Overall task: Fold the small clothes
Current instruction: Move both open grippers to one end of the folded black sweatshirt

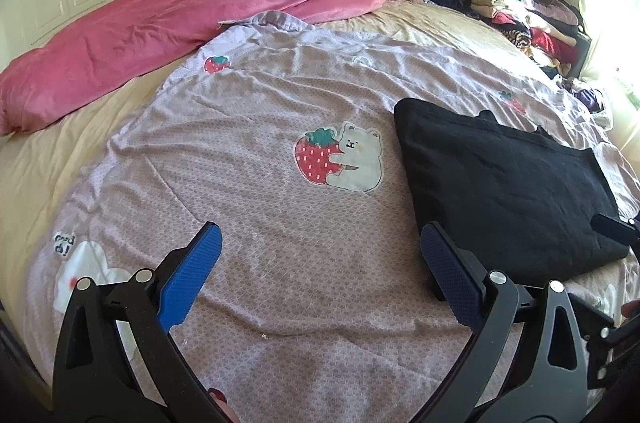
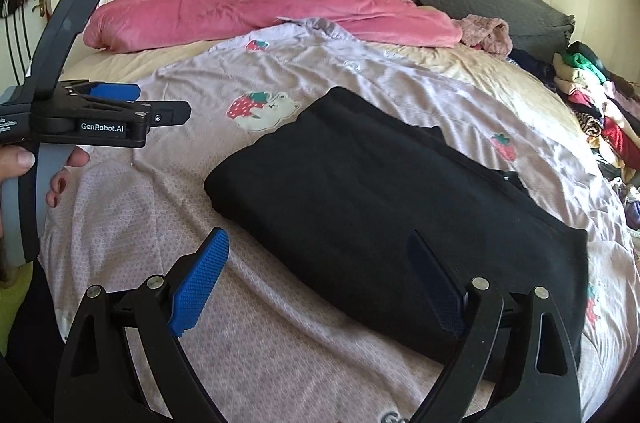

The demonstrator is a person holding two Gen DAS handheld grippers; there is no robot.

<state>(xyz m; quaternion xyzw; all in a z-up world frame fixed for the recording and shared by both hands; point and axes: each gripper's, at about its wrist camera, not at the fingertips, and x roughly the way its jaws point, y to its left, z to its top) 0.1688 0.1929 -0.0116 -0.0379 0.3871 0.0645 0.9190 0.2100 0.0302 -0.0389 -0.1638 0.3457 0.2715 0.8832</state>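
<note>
Folded black garment (image 2: 384, 207) lies flat on the lilac strawberry-bear sheet (image 1: 240, 151), just right of the bear patch (image 1: 340, 157). Left gripper (image 1: 320, 243) hangs above bare sheet beside the garment's near-left corner, fingers spread wide. Right gripper (image 2: 320, 255) hovers over the garment's near edge, fingers likewise apart, gripping nothing.

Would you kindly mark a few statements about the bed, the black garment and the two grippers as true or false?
1. The black garment lies folded on the lilac sheet. True.
2. The left gripper is clamped on the garment. False: it is open and holds nothing.
3. The right gripper is open. True.
4. The pink duvet covers the garment. False: it lies apart, toward the headboard.
</note>
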